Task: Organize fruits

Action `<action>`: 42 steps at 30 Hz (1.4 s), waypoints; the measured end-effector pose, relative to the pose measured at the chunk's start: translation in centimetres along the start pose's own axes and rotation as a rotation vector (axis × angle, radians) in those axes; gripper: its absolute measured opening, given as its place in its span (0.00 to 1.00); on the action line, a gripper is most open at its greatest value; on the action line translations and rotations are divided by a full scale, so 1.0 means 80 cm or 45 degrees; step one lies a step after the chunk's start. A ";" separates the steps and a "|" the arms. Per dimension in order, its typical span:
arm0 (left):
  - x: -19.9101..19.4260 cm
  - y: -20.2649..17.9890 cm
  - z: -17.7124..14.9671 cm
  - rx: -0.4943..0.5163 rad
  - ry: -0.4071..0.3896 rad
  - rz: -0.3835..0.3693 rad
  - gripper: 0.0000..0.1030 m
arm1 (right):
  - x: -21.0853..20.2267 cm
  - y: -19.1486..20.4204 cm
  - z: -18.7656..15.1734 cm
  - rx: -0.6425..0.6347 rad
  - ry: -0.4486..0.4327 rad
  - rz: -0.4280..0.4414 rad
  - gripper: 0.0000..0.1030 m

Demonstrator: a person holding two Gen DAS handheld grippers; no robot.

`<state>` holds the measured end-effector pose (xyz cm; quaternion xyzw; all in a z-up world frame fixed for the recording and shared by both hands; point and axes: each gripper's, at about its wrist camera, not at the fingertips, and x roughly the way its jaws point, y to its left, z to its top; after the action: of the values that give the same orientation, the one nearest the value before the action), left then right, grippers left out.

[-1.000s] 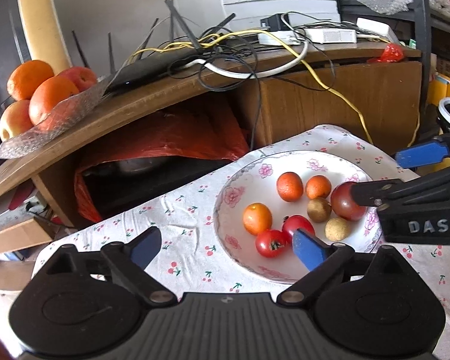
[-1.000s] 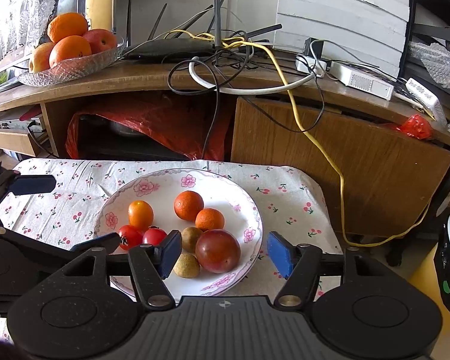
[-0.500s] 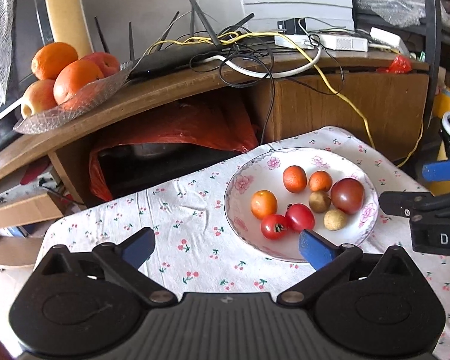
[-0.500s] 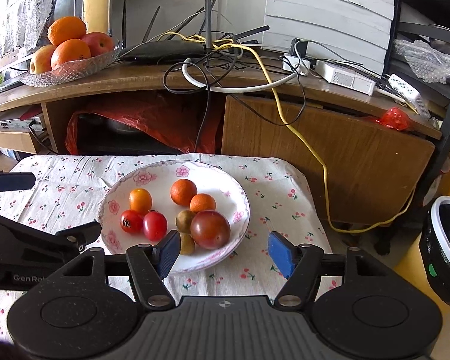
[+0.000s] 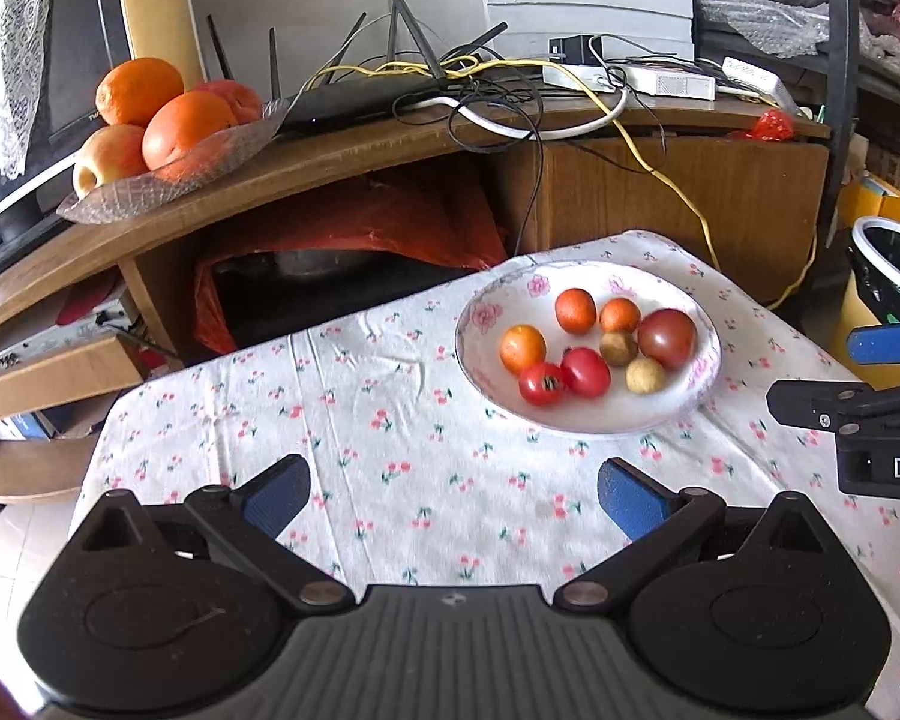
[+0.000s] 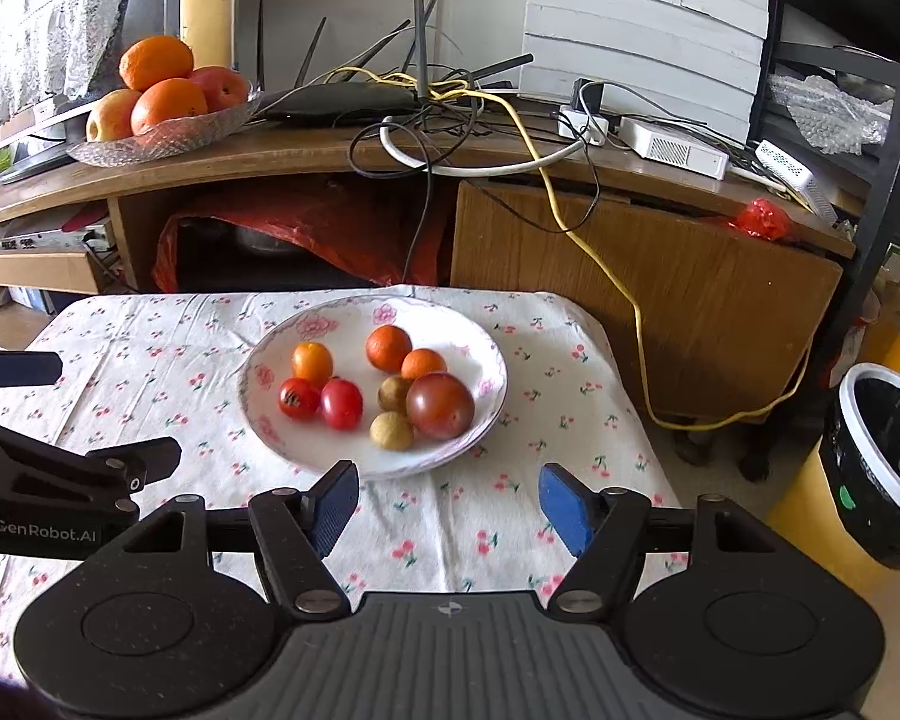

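Note:
A white floral plate (image 5: pixel 594 417) (image 6: pixel 336 450) sits on the cherry-print tablecloth. It holds a dark red tomato (image 5: pixel 666 339) (image 6: pixel 440 406), two red cherry tomatoes (image 5: pixel 540 384), three small oranges (image 5: pixel 575 310) and two brown longans (image 5: pixel 645 375). My left gripper (image 5: pixel 453 489) hovers open over bare cloth, short of the plate and to its left. My right gripper (image 6: pixel 448 501) is just in front of the plate's near rim. Its jaws are opening and nothing is between them. Each gripper shows at the edge of the other's view.
Behind the table, a wooden shelf carries a glass dish (image 5: pixel 150 192) (image 6: pixel 162 144) of large oranges and apples, a router and tangled cables (image 6: pixel 450 120). A red bag lies under the shelf. A black-lined bin (image 6: pixel 882 462) stands right of the table.
Both grippers have drawn back from the plate, which now lies farther off in both views. The dark tomato stays on the plate. The right jaws stand slightly wider.

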<state>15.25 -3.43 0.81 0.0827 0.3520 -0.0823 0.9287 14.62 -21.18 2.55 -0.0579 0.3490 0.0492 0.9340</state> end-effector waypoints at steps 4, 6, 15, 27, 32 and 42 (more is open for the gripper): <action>-0.013 0.001 -0.008 -0.012 -0.008 -0.017 1.00 | -0.013 0.009 -0.008 -0.010 -0.008 -0.006 0.60; -0.021 0.000 -0.012 -0.021 -0.021 -0.027 1.00 | -0.021 0.013 -0.013 -0.014 -0.016 -0.008 0.61; -0.048 -0.001 -0.031 -0.016 -0.051 -0.042 1.00 | -0.051 0.028 -0.038 -0.016 -0.008 -0.014 0.62; -0.082 -0.008 -0.060 -0.028 -0.031 -0.061 1.00 | -0.083 0.035 -0.075 0.076 0.049 -0.011 0.62; -0.091 -0.010 -0.069 -0.026 -0.027 -0.052 1.00 | -0.096 0.033 -0.082 0.118 0.052 -0.015 0.62; -0.106 -0.018 -0.093 -0.006 0.004 -0.042 1.00 | -0.115 0.035 -0.091 0.151 0.034 -0.012 0.63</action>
<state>3.95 -2.44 0.86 0.0747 0.3550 -0.0967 0.9269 2.62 -19.96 2.92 -0.0049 0.3634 0.0233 0.9313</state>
